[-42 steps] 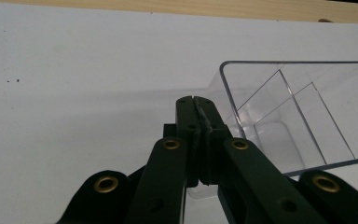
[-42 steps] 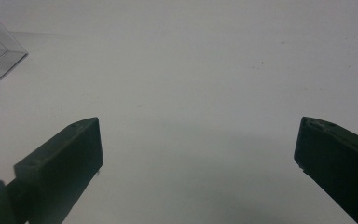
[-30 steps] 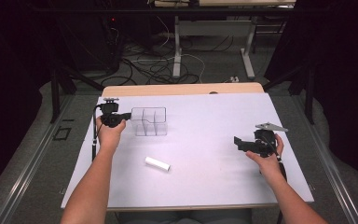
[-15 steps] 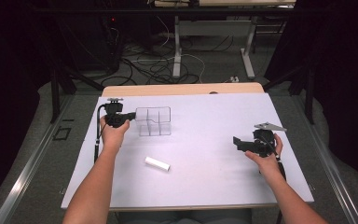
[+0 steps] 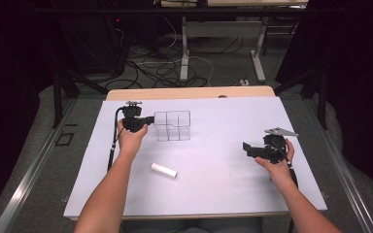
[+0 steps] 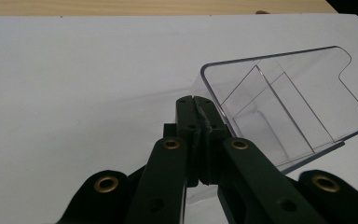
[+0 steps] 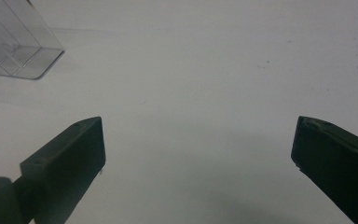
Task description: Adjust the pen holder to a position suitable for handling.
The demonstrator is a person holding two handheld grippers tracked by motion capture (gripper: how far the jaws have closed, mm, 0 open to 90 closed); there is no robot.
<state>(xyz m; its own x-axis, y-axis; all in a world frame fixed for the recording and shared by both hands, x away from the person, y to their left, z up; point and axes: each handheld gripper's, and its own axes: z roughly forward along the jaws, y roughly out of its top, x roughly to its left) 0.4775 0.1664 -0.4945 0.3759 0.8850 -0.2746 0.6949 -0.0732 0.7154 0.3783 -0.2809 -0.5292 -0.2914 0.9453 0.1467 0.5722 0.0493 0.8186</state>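
A clear plastic box (image 5: 173, 126) with inner dividers stands on the white table (image 5: 233, 116), left of centre. My left gripper (image 5: 151, 120) is at the box's left side, and its jaws are shut on the near corner of the wall. In the left gripper view the gripper (image 6: 196, 100) has its jaws pressed together where the clear box (image 6: 284, 98) begins. My right gripper (image 5: 247, 148) hovers open over the right of the table. In its own view the right gripper (image 7: 198, 149) has nothing between its fingers, and the box's corner (image 7: 9, 51) shows at top left.
A small white cylinder (image 5: 164, 170) lies on the table in front of the box, between my two forearms. A wooden strip (image 5: 189, 92) runs along the table's far edge. Cables and table legs (image 5: 184, 53) are on the floor beyond.
My left gripper and the clear box have shifted together a little to the right. The right gripper has barely moved, and the white cylinder has stayed put.
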